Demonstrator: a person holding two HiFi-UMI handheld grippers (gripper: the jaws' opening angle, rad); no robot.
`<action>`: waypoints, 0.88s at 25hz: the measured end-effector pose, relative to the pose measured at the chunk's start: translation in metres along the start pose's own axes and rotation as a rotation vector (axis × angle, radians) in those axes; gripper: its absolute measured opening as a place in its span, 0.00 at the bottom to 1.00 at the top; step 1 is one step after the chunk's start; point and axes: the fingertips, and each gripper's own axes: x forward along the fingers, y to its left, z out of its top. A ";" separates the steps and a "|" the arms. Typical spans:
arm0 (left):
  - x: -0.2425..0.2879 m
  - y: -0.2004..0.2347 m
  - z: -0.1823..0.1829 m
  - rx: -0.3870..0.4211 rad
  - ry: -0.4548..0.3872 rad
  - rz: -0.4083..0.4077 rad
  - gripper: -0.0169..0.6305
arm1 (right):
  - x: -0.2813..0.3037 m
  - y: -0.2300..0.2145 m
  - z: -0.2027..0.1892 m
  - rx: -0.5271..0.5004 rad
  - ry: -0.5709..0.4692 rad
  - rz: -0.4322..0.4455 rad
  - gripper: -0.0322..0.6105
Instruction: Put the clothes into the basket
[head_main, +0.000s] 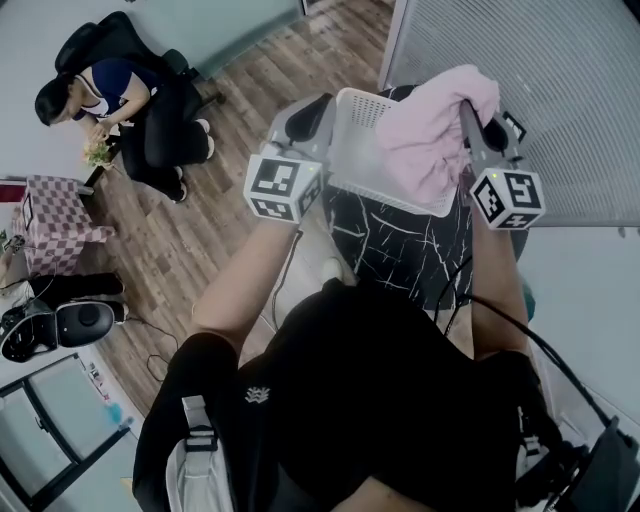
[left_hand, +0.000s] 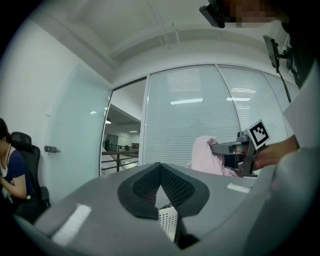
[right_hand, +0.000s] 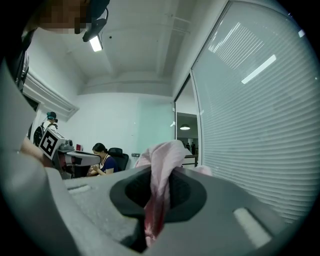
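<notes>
There is one container, a white perforated basket (head_main: 365, 110), held up in front of the person, above a black surface (head_main: 400, 250) veined with white lines; whether it rests on that surface I cannot tell. The left gripper (head_main: 318, 112) has the basket by its left rim. In the left gripper view the jaws (left_hand: 161, 172) are clenched together on a strip of the white perforated wall (left_hand: 168, 220).

One piece of clothing shows, a pink garment (head_main: 440, 130). It lies bunched over the right part of the basket, covering that side from the far rim to the near rim. Its upper end is lifted by the right gripper (head_main: 468, 105). How much of it sits inside the basket cannot be made out. In the right gripper view the jaws (right_hand: 160, 172) are clamped tight on a fold of the pink fabric (right_hand: 161, 165), which stands up between them and hangs down the near side. The left gripper view also shows the garment (left_hand: 205, 155) to the right, with the right gripper (left_hand: 227, 148) on it.

By count there are one basket, one garment and two grippers, each carrying one cube with square markers: the left cube (head_main: 283, 187) and the right cube (head_main: 508, 197).

Far to the left, a seated person (head_main: 95, 95) is in one black office chair (head_main: 120, 40) on the wooden floor (head_main: 200, 240). Near them is a single piece of checked cloth (head_main: 55, 215). A wall of blinds (head_main: 560, 90) stands to the right.
</notes>
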 end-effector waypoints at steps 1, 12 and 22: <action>0.000 -0.001 -0.003 -0.002 0.004 -0.002 0.04 | 0.001 0.001 -0.003 0.002 0.003 0.002 0.11; 0.001 -0.003 -0.020 -0.033 0.038 -0.001 0.04 | 0.008 0.017 -0.033 0.025 0.054 0.037 0.11; -0.003 -0.007 -0.041 -0.017 0.077 -0.005 0.04 | 0.015 0.025 -0.066 0.056 0.100 0.062 0.11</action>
